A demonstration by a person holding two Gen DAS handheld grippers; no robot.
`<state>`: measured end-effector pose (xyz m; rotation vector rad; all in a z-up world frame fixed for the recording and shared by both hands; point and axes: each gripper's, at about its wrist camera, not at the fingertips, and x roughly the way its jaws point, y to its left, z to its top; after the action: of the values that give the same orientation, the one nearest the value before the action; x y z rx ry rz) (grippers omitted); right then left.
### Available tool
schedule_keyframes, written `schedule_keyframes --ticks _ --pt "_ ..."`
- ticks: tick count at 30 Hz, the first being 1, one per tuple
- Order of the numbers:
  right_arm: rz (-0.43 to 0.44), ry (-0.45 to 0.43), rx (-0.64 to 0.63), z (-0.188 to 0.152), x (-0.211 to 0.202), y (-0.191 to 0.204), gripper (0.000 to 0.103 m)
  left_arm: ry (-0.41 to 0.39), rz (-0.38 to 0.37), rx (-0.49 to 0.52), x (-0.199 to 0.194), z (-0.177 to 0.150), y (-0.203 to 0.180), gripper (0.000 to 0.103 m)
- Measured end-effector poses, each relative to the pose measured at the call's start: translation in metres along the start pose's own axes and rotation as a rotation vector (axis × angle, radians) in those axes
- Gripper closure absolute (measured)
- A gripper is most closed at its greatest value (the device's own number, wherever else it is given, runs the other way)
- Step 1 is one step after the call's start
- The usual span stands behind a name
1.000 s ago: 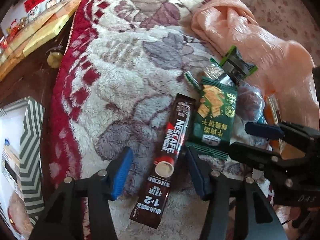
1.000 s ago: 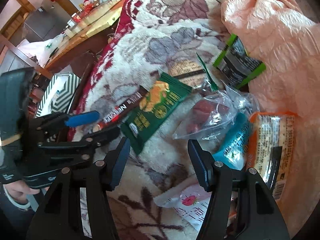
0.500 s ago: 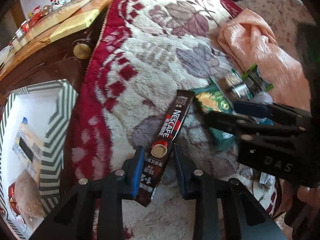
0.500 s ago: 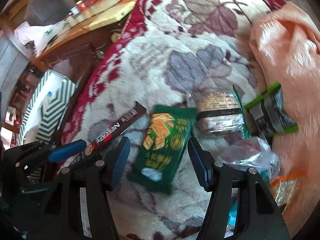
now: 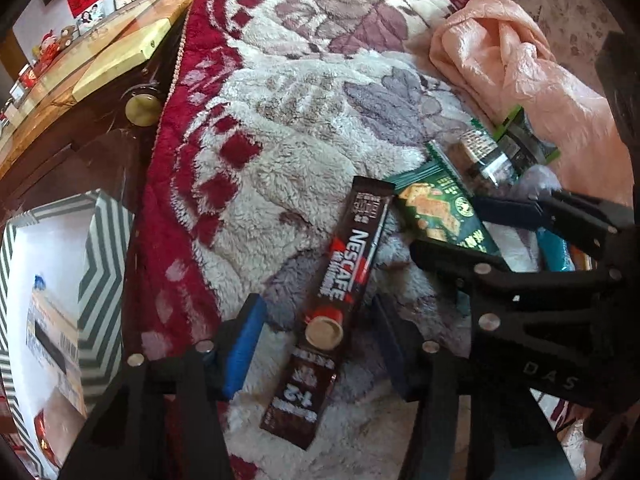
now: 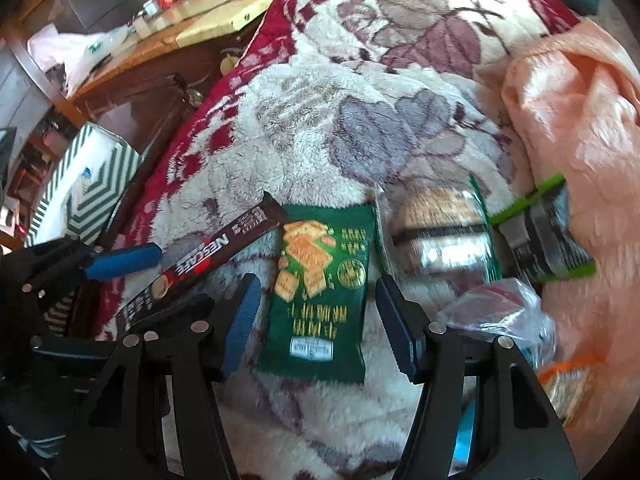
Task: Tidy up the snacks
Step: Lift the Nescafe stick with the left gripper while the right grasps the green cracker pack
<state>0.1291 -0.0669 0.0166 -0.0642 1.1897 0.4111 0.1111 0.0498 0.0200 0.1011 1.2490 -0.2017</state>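
Snack packets: slip risks and item count

Snack packets lie loose on a plush floral blanket, beside a peach cloth. We hold the left gripper over the Nescafé coffee stick. Its jaws have just been opening; the stick sits between them, but the pads stand clear of both edges. We hold the right gripper with jaws apart on either side of the green cracker packet, neither pad touching.

Hazards, in our judgement:
- The stick is thin and flat; closing too high could pinch blanket pile rather than foil.
- Both grippers work close together and could collide.
- The stick's far end touches the cracker packet, so lifting one may drag the other.
- The striped box sits below the blanket edge; an early release would miss it.

Count on the blanket: one coffee stick, one cracker packet, one clear-windowed packet, one black-and-green packet, one clear bag, one orange packet. We cannot count the box's contents.
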Motion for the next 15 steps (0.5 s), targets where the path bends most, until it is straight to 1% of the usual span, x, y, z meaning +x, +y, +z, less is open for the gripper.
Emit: schedule_keyframes --ticks 2,3,4,5,6,7,8,10,15 --pt "0.008 -0.003 -0.019 0.002 0.003 -0.001 0.045 0.009 -0.001 0.01 0.003 0.002 0.001 0.047" --pt "0.001 0.0 -0.031 0.002 0.005 -0.003 0.055 0.006 -0.003 0.013 0.003 0.002 0.001 0.057" --pt "-0.008 0.003 -0.046 0.0 0.006 -0.004 0.059 0.004 -0.01 0.011 0.003 0.002 0.002 0.063" --pt "-0.004 -0.004 -0.061 -0.002 0.004 -0.006 0.059 -0.001 -0.014 0.004 0.002 0.002 0.003 0.066" --pt "0.007 -0.003 -0.058 -0.006 0.002 -0.01 0.06 -0.007 -0.022 -0.007 0.001 0.002 0.005 0.072" --pt "0.012 -0.003 -0.051 -0.008 0.0 -0.013 0.06 -0.015 -0.028 -0.021 0.0 0.001 0.006 0.082" --pt "0.013 -0.004 -0.047 -0.011 -0.002 -0.015 0.06 -0.024 -0.022 -0.032 -0.001 -0.001 0.007 0.086" --pt "0.008 -0.009 -0.051 -0.018 -0.007 -0.017 0.061 -0.038 -0.013 -0.044 -0.005 -0.005 0.006 0.09" --pt "0.041 -0.037 -0.032 -0.033 -0.021 -0.021 0.061 -0.058 -0.006 -0.067 -0.014 -0.019 0.003 0.093"
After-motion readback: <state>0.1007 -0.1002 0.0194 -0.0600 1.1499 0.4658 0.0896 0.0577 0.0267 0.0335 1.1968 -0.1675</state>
